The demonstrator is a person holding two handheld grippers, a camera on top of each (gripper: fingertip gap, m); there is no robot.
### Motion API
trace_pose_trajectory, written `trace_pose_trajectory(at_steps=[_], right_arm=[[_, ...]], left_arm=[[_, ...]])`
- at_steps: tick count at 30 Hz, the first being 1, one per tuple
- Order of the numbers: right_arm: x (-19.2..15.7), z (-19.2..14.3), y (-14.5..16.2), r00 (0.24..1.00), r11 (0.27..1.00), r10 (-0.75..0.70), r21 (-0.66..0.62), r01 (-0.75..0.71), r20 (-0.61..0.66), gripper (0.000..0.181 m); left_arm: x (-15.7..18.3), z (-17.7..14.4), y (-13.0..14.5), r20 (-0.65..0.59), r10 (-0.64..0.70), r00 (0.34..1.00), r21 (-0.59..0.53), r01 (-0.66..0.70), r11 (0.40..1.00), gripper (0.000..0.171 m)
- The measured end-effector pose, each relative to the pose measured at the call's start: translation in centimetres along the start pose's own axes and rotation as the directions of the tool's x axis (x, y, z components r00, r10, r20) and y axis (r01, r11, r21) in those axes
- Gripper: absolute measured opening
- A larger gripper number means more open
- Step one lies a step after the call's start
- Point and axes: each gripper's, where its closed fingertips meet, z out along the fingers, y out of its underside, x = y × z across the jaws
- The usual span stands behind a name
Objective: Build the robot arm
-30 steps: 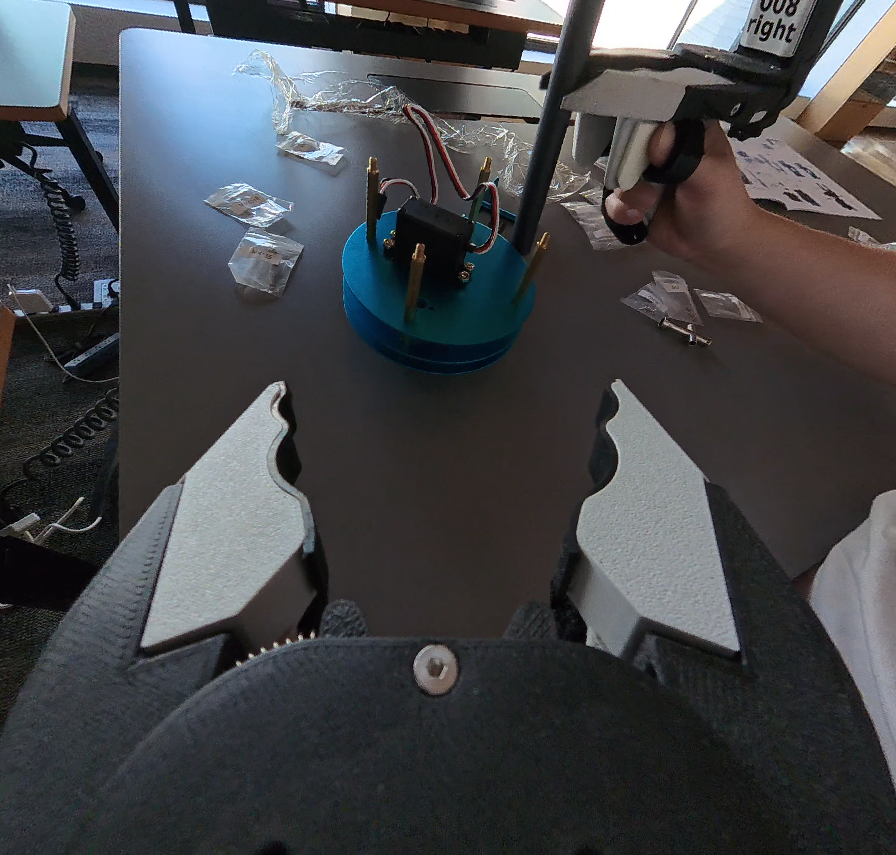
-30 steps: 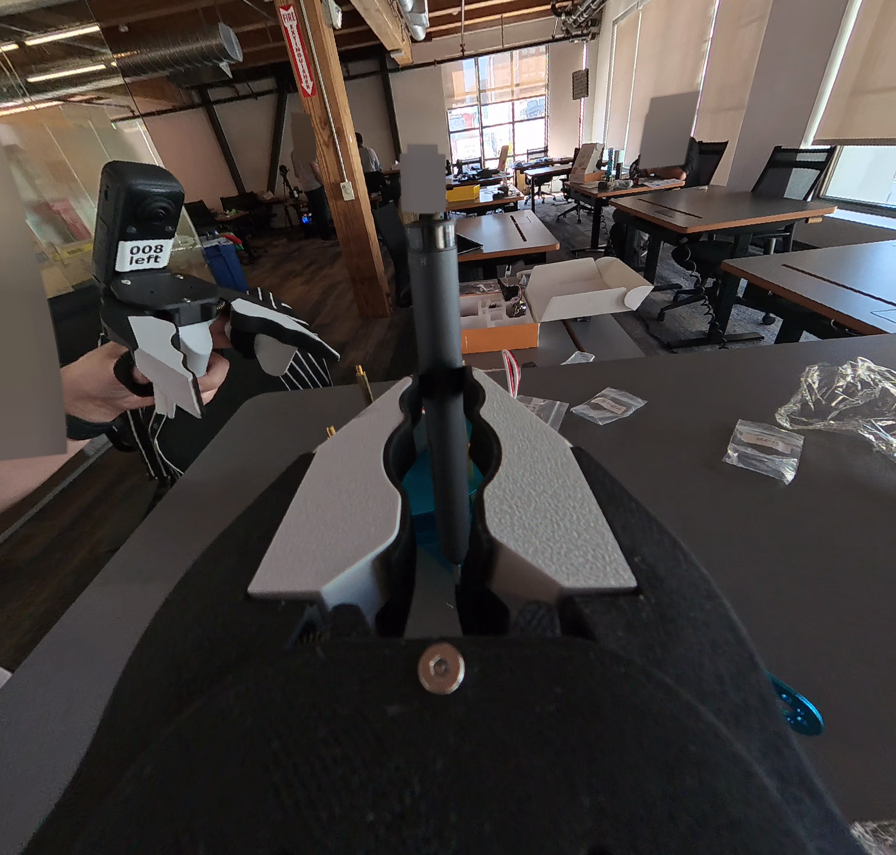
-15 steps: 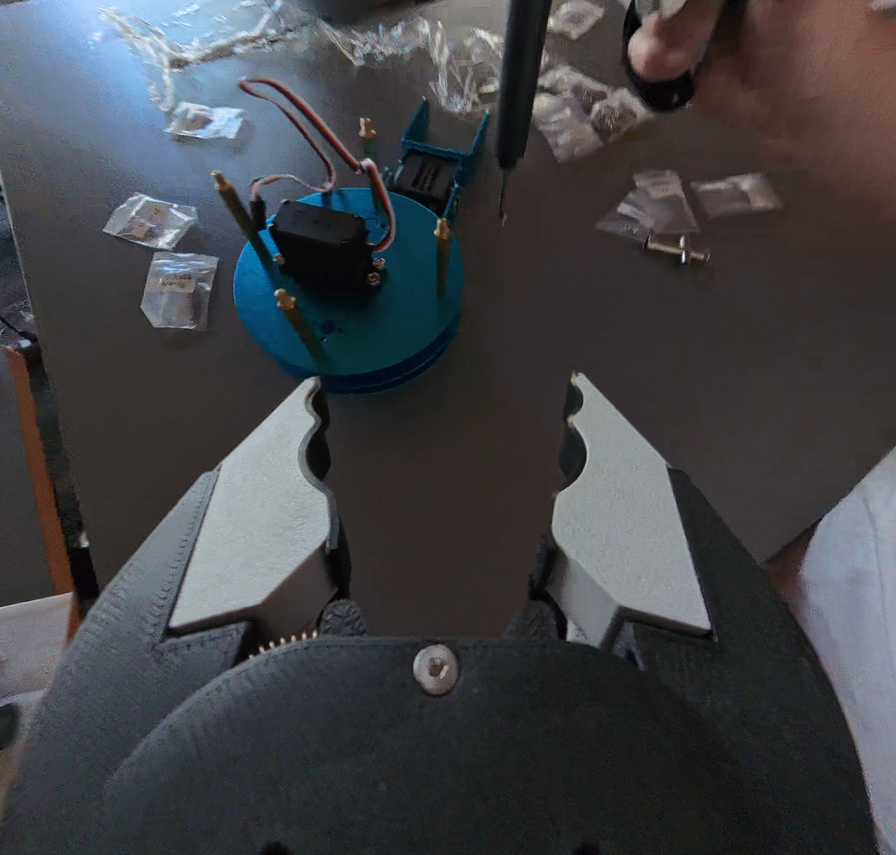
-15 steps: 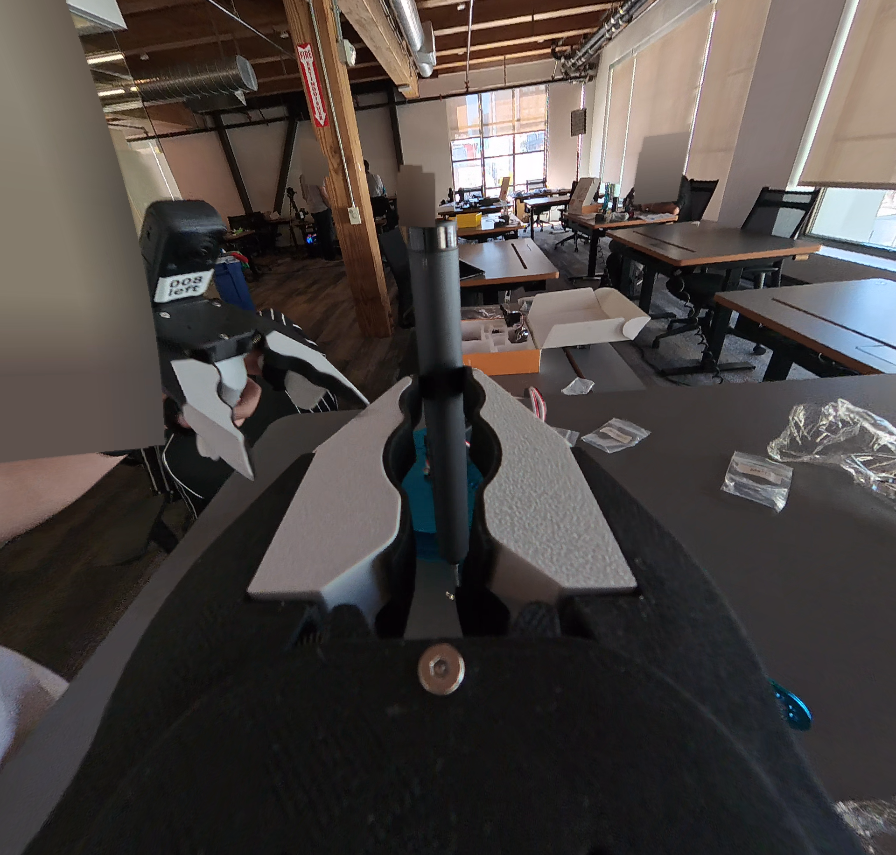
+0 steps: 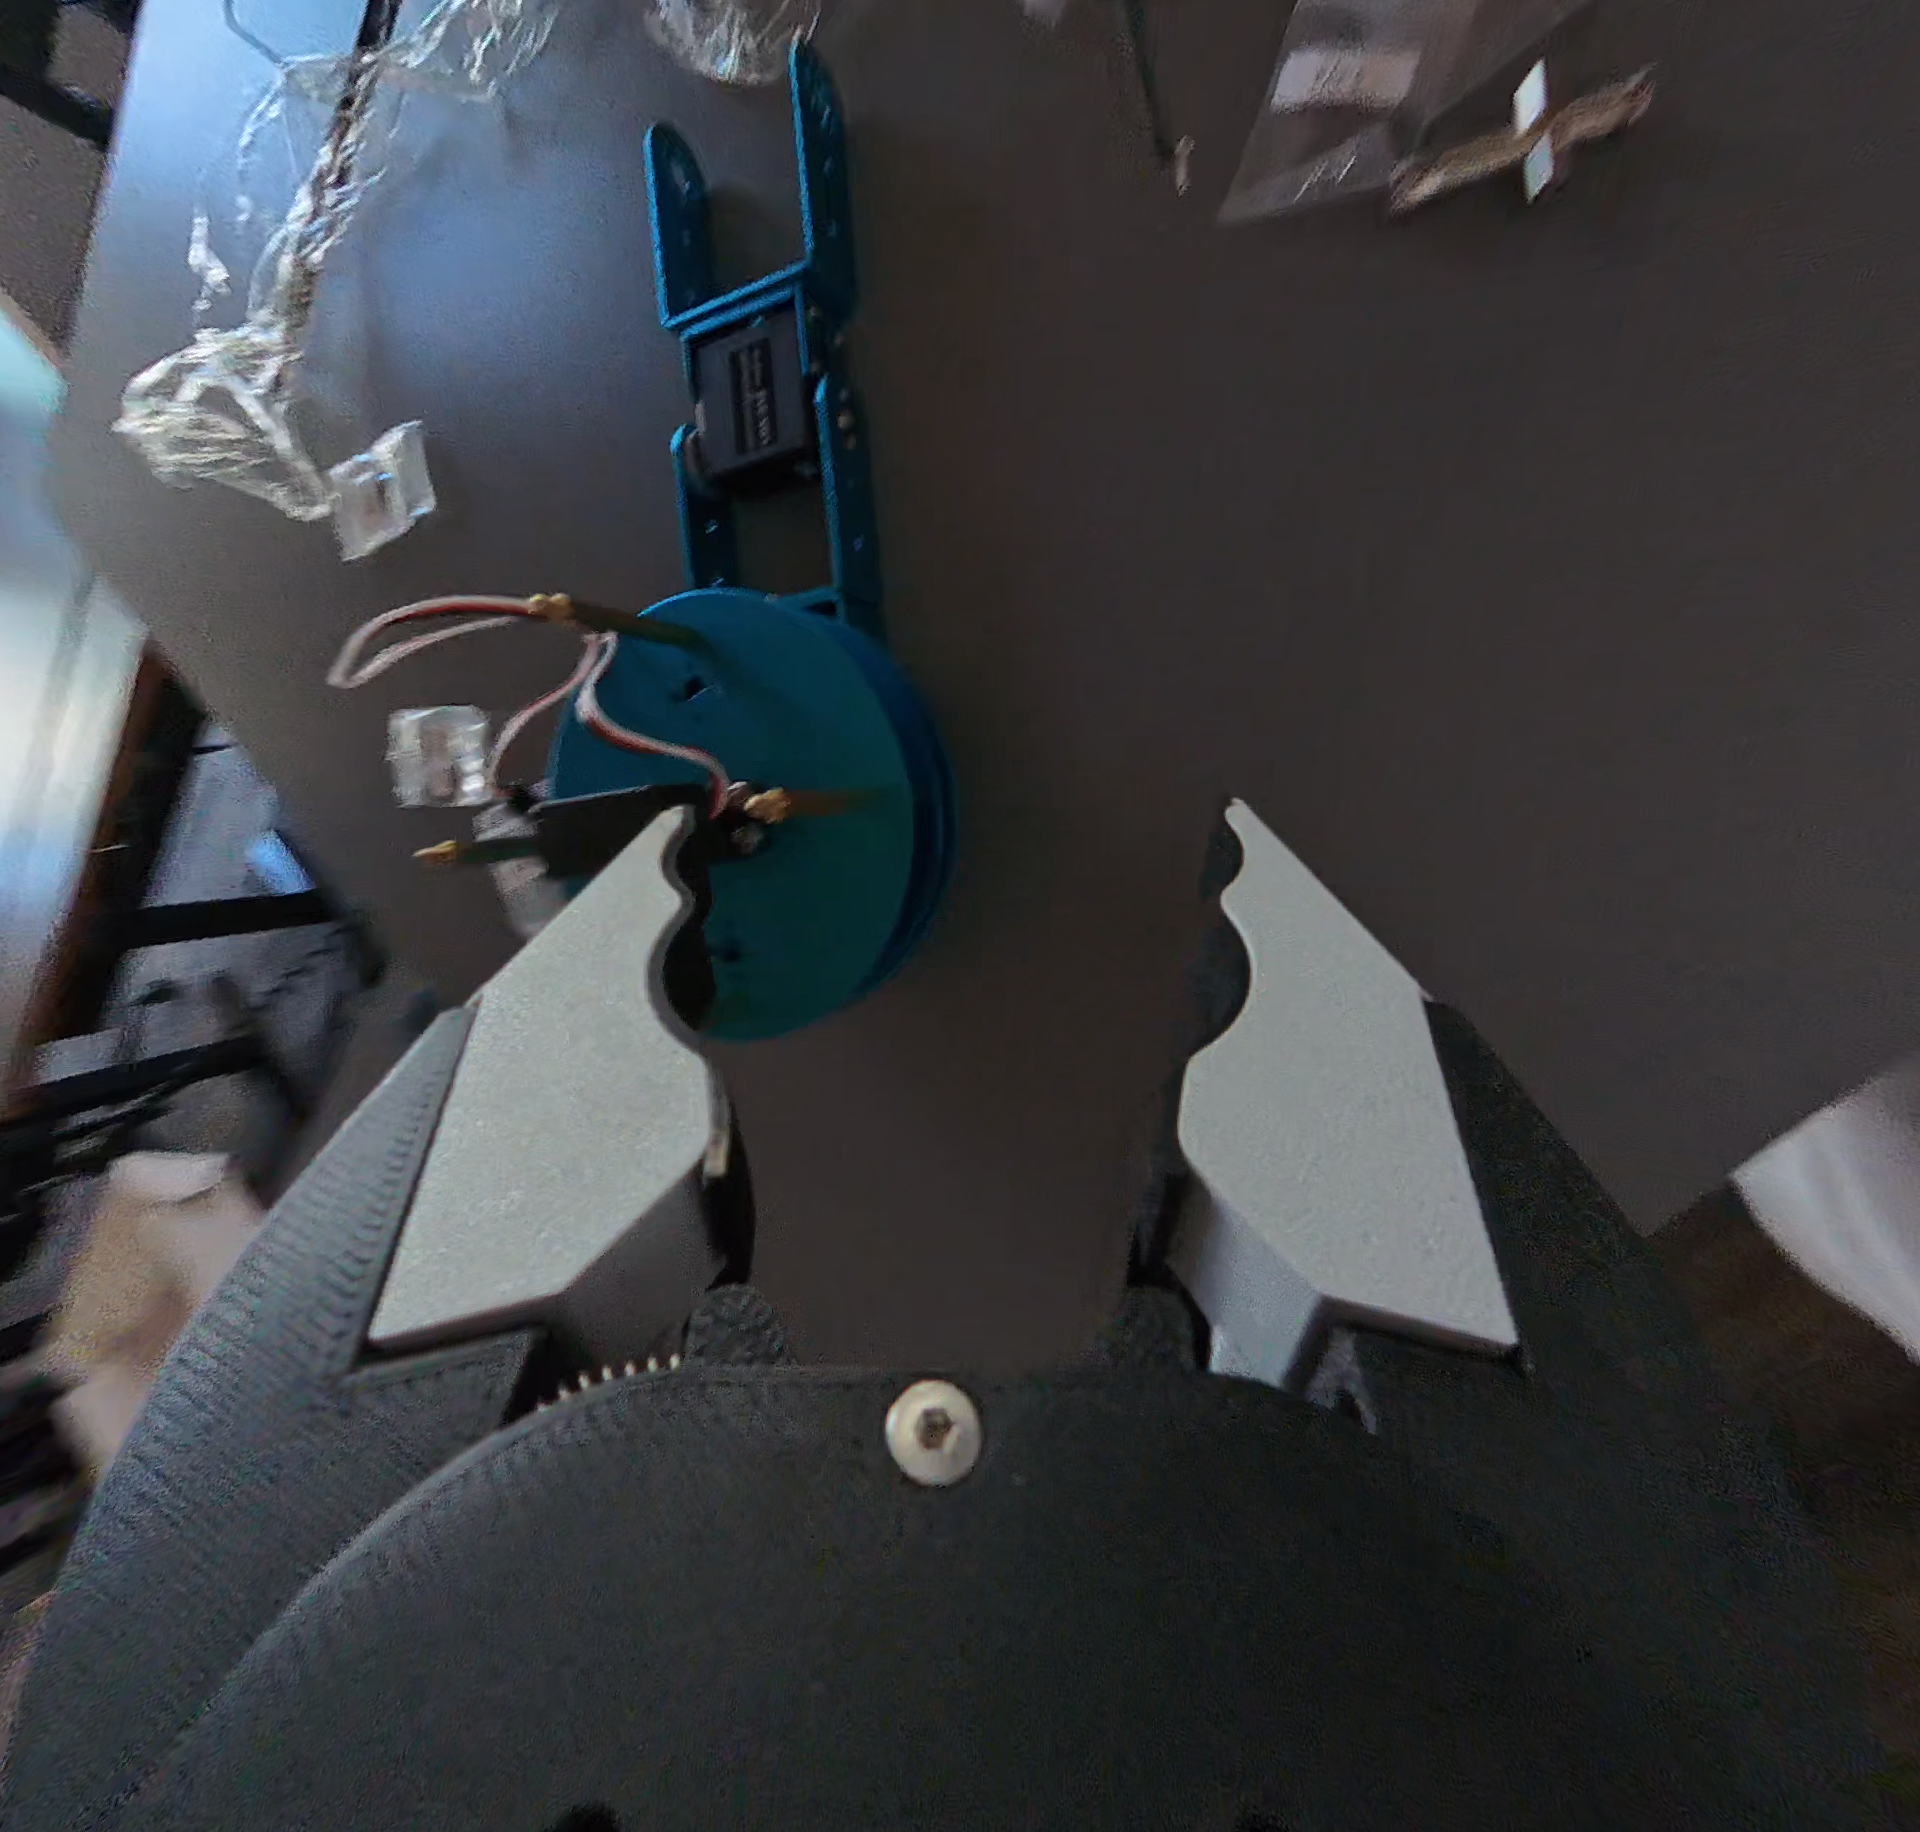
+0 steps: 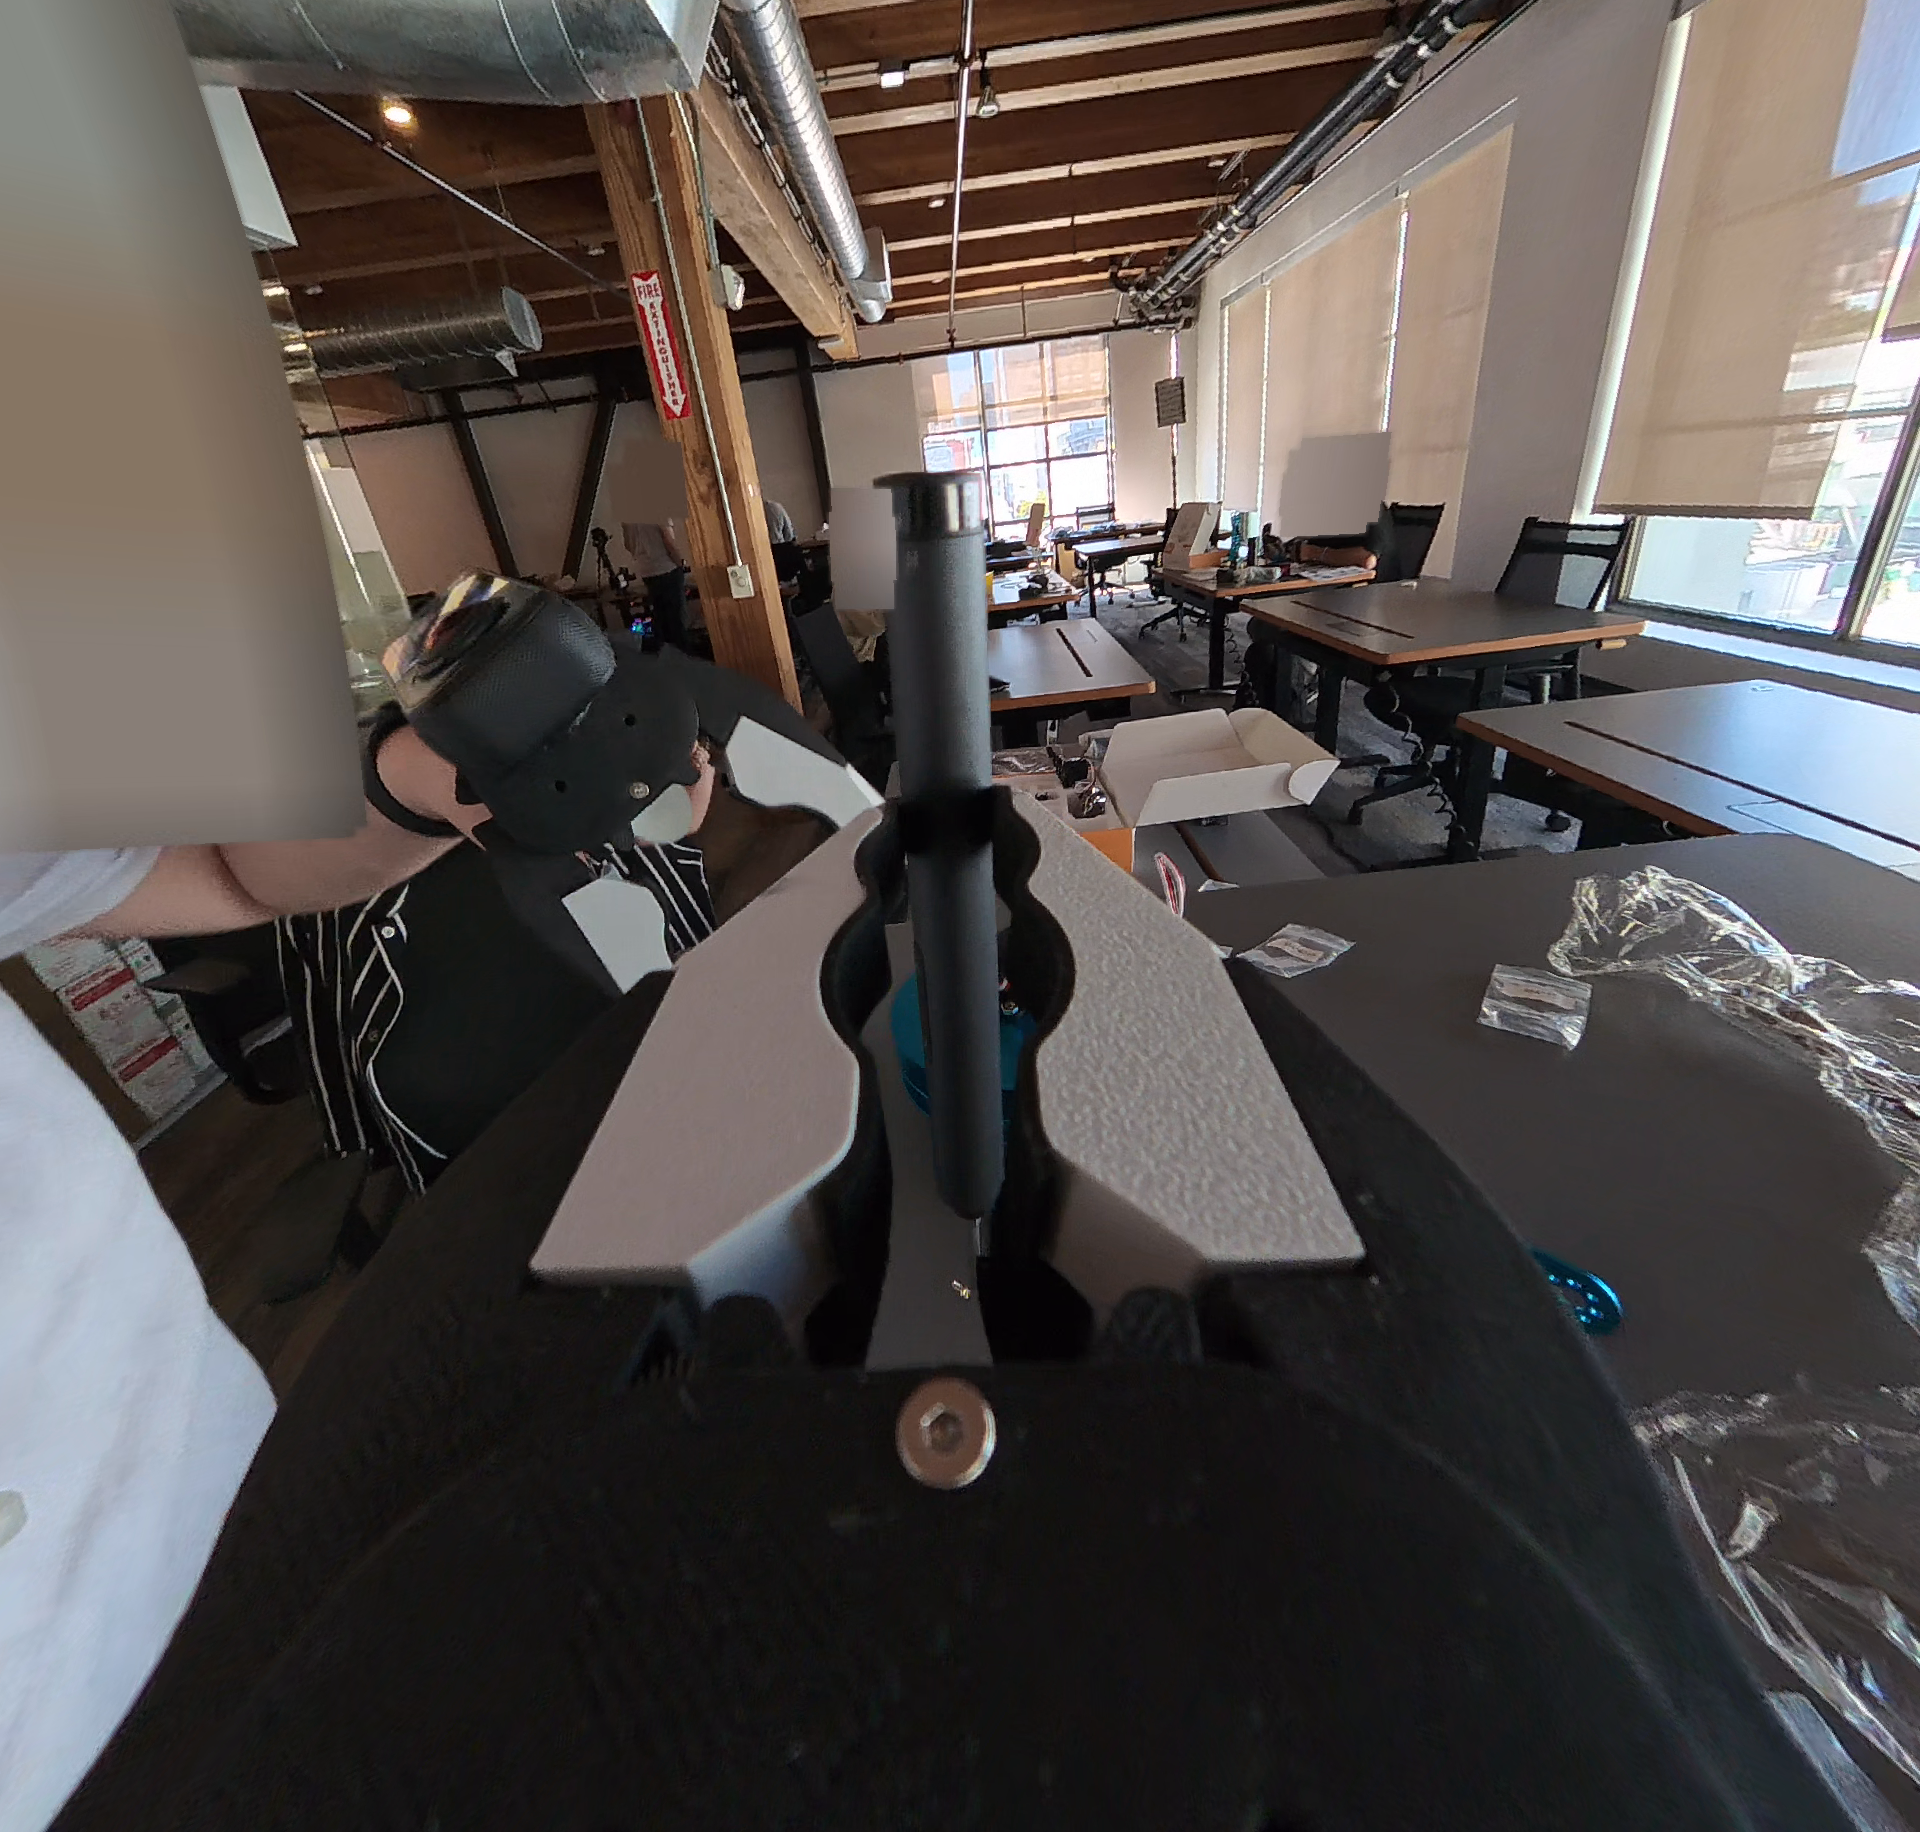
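While the left gripper (image 5: 951, 852) is being held wide and empty near the blue disc (image 5: 790, 826) at frame centre, a screwdriver (image 6: 940, 899) is being clamped by the right gripper (image 6: 945, 909).

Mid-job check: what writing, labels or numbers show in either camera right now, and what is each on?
I do not copy out writing; these things bear it:
Red vertical sign on the wooden post: large white lettering, legible.
Black servo in the blue bracket: small label, blurred.
Small clear bags on the table: labels too small to read.
Dark wall sign: too small to read.
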Motion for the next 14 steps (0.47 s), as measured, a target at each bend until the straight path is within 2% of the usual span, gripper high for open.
trace_pose_trajectory(at_steps=[1, 2, 4, 7, 9, 11, 12, 14], right_arm=[[-0.2, -0.4, -0.4, 1.0, 1.0, -0.004, 0.011, 0.005, -0.007, 0.016], [-0.4, -0.7, -1.0, 1.0, 1.0, -0.011, 0.024, 0.011, -0.011, 0.016], [-1.2, -1.2, -2.4, 1.0, 0.999, -0.026, 0.045, 0.027, -0.017, 0.016], [-2.6, -1.9, -4.5, 0.997, 0.995, -0.071, 0.062, 0.073, -0.027, 0.016], [-3.6, -2.2, -5.7, 0.995, 0.993, -0.096, 0.062, 0.098, -0.029, 0.016], [-4.6, -2.4, -6.8, 0.993, 0.991, -0.117, 0.062, 0.119, -0.023, 0.016], [-5.0, -2.6, -7.3, 0.992, 0.99, -0.128, 0.065, 0.129, -0.02, 0.016], [-5.7, -2.9, -8.1, 0.99, 0.987, -0.141, 0.077, 0.142, -0.016, 0.016]], left_arm=[[1.2, -0.2, -1.1, -0.1, -0.091, 0.991, 0.084, 0.099, 0.992, 0.086], [2.4, -0.6, -2.4, -0.228, -0.187, 0.956, 0.173, 0.229, 0.958, 0.076], [3.7, -2.0, -5.3, -0.469, -0.308, 0.828, 0.309, 0.48, 0.821, 0.059], [4.1, -4.3, -8.6, -0.692, -0.296, 0.659, 0.415, 0.698, 0.583, 0.04], [3.8, -5.3, -10.0, -0.755, -0.263, 0.601, 0.45, 0.766, 0.459, 0.035], [3.8, -5.1, -10.9, -0.777, -0.253, 0.576, 0.452, 0.79, 0.413, 0.031], [4.0, -4.9, -11.2, -0.78, -0.245, 0.575, 0.451, 0.789, 0.417, 0.028], [4.6, -3.8, -11.7, -0.751, -0.261, 0.607, 0.454, 0.761, 0.462, 0.026]])
